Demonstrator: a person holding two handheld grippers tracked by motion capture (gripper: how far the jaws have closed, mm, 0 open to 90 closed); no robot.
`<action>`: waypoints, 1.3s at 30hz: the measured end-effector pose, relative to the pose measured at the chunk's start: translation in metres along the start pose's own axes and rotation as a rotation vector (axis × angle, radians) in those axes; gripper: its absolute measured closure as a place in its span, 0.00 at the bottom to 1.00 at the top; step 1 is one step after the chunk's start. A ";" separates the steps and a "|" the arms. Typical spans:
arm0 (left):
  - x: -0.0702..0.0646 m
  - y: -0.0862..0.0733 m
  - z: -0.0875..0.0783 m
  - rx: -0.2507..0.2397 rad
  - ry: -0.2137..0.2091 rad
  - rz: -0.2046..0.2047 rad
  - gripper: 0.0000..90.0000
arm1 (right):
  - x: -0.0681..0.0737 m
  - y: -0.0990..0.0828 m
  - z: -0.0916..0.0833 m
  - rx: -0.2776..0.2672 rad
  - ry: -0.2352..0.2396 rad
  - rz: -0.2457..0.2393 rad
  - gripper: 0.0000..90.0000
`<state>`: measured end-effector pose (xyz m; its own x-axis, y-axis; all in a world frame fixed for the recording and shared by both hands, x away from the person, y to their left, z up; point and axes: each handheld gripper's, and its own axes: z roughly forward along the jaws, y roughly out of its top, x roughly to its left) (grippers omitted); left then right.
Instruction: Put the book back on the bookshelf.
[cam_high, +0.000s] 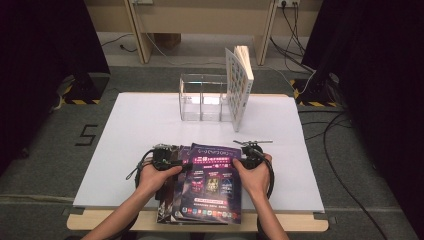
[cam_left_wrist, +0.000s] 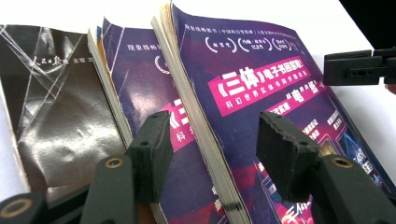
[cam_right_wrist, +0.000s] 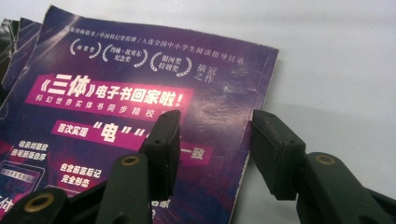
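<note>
We held both grippers over the stack of books at the near edge of the table (cam_high: 150, 115). The top book (cam_high: 212, 182) — purple cover, long axis running from us toward the clear acrylic organizer (cam_high: 202, 97) at the far side — lay between our hands, fanned slightly right of the two books under it.

Our left gripper (cam_high: 167, 156) stood wide, its jaws straddling the top book's page edge (cam_left_wrist: 205, 140) without pressing on it; one jaw hung over the second book (cam_left_wrist: 135, 79), the other over the top cover. Our right gripper (cam_high: 250, 155) was wide too, its jaws straddling the opposite long edge (cam_right_wrist: 250, 121), one over the cover and one over bare table; nothing was clamped.

So each hand sat right at its own long side of the book, neither nearer than the other. The next grip, we judged, turned on those side edges — pinching across them, not along the book's length. A white book (cam_high: 239, 82) already stood upright against the organizer's right end.
</note>
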<state>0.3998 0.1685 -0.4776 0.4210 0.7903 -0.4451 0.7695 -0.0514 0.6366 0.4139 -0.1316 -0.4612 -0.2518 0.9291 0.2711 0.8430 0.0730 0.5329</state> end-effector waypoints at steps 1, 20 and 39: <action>0.000 0.000 0.000 0.000 0.001 -0.001 0.49 | 0.000 0.000 0.000 0.002 -0.002 -0.003 0.59; -0.010 0.001 0.010 0.015 -0.029 -0.037 0.50 | -0.005 -0.001 0.006 0.005 0.011 0.039 0.56; -0.042 -0.007 0.004 0.047 -0.227 -0.130 0.69 | -0.007 -0.003 0.008 -0.008 0.030 0.069 0.54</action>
<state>0.3782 0.1337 -0.4660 0.4099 0.6352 -0.6546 0.8433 0.0096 0.5374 0.4166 -0.1352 -0.4713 -0.2077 0.9204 0.3314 0.8551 0.0063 0.5184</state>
